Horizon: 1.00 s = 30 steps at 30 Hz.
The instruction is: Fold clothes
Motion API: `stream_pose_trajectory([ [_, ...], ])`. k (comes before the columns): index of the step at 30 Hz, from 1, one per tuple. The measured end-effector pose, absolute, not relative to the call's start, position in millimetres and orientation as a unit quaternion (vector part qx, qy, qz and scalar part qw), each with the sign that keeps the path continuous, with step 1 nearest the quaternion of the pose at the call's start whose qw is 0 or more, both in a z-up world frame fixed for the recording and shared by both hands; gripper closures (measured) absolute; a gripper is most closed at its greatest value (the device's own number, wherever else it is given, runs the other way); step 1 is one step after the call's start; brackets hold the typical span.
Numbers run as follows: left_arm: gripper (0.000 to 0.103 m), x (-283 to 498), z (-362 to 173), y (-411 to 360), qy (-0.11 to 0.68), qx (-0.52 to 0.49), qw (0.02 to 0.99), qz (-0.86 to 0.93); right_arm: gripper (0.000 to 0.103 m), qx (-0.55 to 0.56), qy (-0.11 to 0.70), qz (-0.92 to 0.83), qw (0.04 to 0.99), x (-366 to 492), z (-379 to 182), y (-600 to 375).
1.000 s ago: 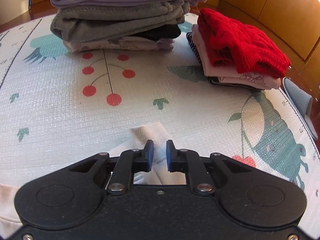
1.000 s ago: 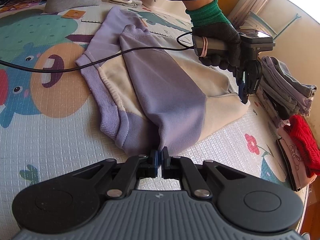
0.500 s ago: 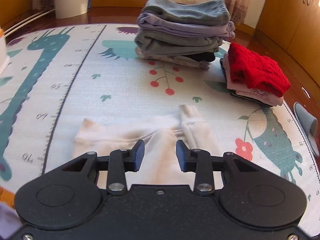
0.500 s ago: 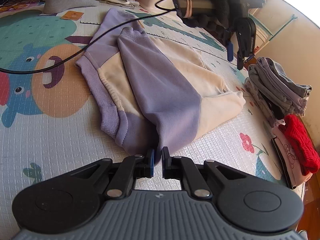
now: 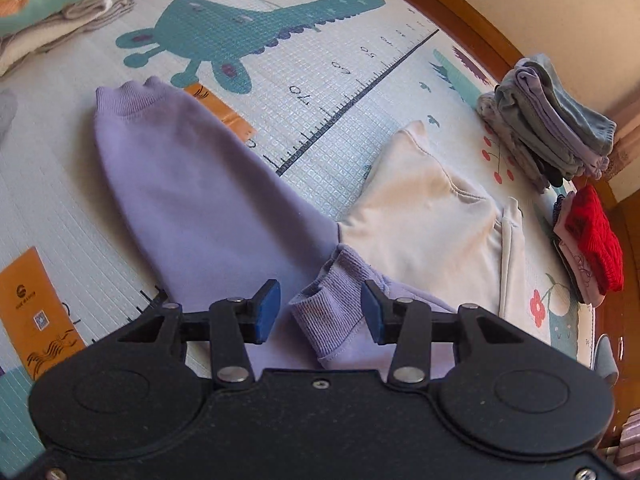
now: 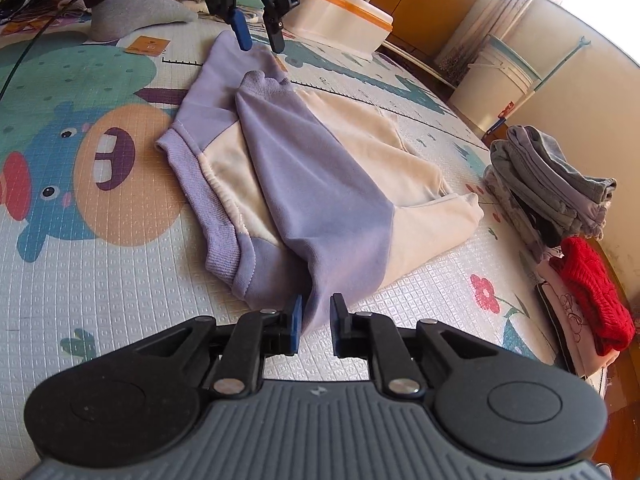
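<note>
Opening, both grippers' fingers (image 6: 297,322) stand apart around the lilac-and-cream sweatshirt (image 6: 320,184).

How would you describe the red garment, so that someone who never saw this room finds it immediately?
Start from the printed play mat and go to its edge beside the wooden floor. Two piles of folded clothes stand there; the taller grey pile is one. The red knitted garment tops the lower pile beside it, the only bright red piece.
</note>
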<state>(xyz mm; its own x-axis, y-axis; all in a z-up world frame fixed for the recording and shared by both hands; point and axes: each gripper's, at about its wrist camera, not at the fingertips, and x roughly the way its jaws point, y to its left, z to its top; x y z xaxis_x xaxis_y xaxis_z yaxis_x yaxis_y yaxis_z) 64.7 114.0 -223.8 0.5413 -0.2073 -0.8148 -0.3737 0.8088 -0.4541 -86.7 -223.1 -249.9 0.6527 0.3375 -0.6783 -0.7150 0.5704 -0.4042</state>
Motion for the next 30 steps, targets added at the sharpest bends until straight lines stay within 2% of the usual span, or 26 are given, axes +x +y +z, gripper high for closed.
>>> stream_pose_trajectory([
  [9, 0.062, 49.3, -256.2, 119.0, 0.47, -0.406, 0.782, 0.055, 0.087, -0.338, 0.29, 0.309, 0.84, -84.2, -258.2, -222.6],
  [12, 0.075, 53.1, -257.7, 111.5, 0.473, -0.391, 0.788, 0.05, 0.086, -0.335, 0.294, 0.309, 0.84, -84.0, -259.7, -222.6],
  [13, 0.095, 54.5, -259.3, 109.2, 0.475, -0.387, 0.789, 0.046, 0.086, -0.335, 0.294, 0.308, 0.84, -84.0, -259.9, -222.5],
  [15, 0.102, 55.7, -249.2, 104.6, 0.458, -0.379, 0.804, 0.025, 0.086, -0.335, 0.294, 0.307, 0.841, -84.1, -260.1, -222.1],
  [20, 0.102, 67.5, -197.5, 102.4, 0.375, -0.365, 0.851, -0.045, 0.085, -0.338, 0.291, 0.308, 0.84, -86.7, -258.5, -221.4],
  [26, 0.102, 76.3, -203.6, 99.9, 0.399, -0.325, 0.857, -0.037, 0.084, -0.342, 0.287, 0.323, 0.835, -92.1, -256.1, -220.7],
  [30, 0.102, 73.5, -208.1, 98.4, 0.403, -0.331, 0.853, -0.035, 0.076, -0.327, 0.283, 0.338, 0.836, -92.8, -247.5, -224.5],
])
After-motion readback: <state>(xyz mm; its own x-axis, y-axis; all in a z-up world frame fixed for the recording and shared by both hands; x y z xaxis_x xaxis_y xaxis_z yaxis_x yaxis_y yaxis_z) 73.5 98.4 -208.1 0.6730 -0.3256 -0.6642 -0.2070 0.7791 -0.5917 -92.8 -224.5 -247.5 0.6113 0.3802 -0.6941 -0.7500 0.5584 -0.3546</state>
